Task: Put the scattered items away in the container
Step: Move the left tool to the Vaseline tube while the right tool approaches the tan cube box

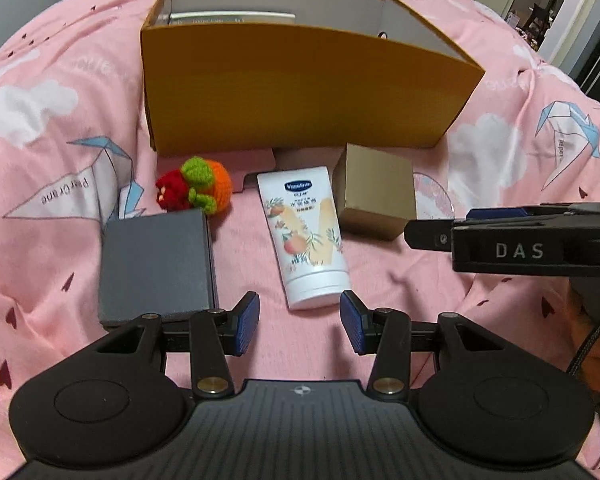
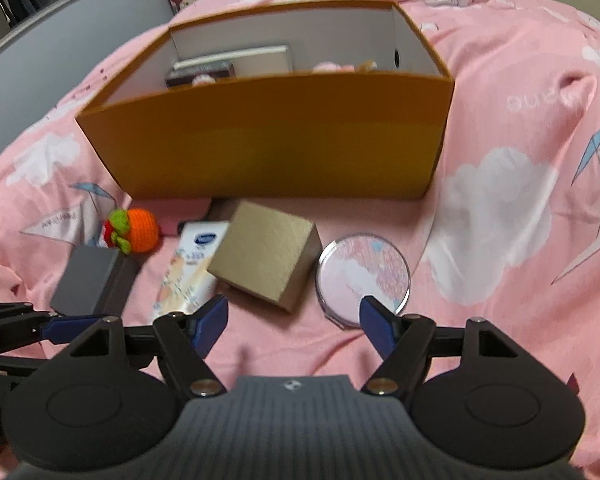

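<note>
Left gripper [image 1: 299, 322] jaws part-open, empty; lotion tube [image 1: 305, 240] dead ahead, cap end nearest, long axis running away toward orange box [image 1: 300, 92].

Right gripper [image 2: 293, 320] jaws wide, empty; gold box [image 2: 265, 254] straight ahead, round mirror [image 2: 364, 276] beside right pad.

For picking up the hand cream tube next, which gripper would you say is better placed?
Probably the left gripper: its open jaws line up with the hand cream tube cap. The right gripper faces the gold box and round mirror.
</note>
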`<action>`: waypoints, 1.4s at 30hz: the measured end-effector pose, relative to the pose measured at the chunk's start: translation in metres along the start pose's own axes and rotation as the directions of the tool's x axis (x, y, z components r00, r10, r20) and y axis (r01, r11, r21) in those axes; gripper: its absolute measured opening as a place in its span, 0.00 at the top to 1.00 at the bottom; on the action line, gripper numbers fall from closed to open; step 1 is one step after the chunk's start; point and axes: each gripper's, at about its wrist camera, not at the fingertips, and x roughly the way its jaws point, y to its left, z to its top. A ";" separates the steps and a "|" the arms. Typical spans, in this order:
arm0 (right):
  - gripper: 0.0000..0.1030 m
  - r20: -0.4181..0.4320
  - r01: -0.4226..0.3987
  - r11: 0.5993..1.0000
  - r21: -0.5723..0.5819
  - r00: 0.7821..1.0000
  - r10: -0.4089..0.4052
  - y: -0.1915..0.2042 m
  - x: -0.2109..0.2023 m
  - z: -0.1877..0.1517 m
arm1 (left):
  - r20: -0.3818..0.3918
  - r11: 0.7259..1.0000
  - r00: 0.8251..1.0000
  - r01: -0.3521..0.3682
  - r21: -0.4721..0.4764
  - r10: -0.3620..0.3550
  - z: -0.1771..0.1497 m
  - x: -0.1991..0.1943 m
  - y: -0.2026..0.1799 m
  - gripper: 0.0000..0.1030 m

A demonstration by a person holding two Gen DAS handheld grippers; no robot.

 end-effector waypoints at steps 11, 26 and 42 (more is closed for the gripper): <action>0.28 -0.027 -0.011 0.999 0.030 1.000 0.012 -0.010 0.012 -0.003 | 0.036 0.987 0.995 0.093 -0.134 -0.089 0.008 0.004 0.025 0.50; 0.37 -0.003 -0.042 0.997 0.066 0.999 0.043 -0.022 0.016 0.004 | -0.065 0.974 0.990 0.110 -0.199 -0.125 0.032 0.047 0.021 0.49; 0.37 -0.010 -0.152 0.985 0.078 0.988 0.153 -0.014 0.026 0.028 | -0.068 0.986 0.997 -0.041 -0.162 0.031 0.036 0.044 0.013 0.53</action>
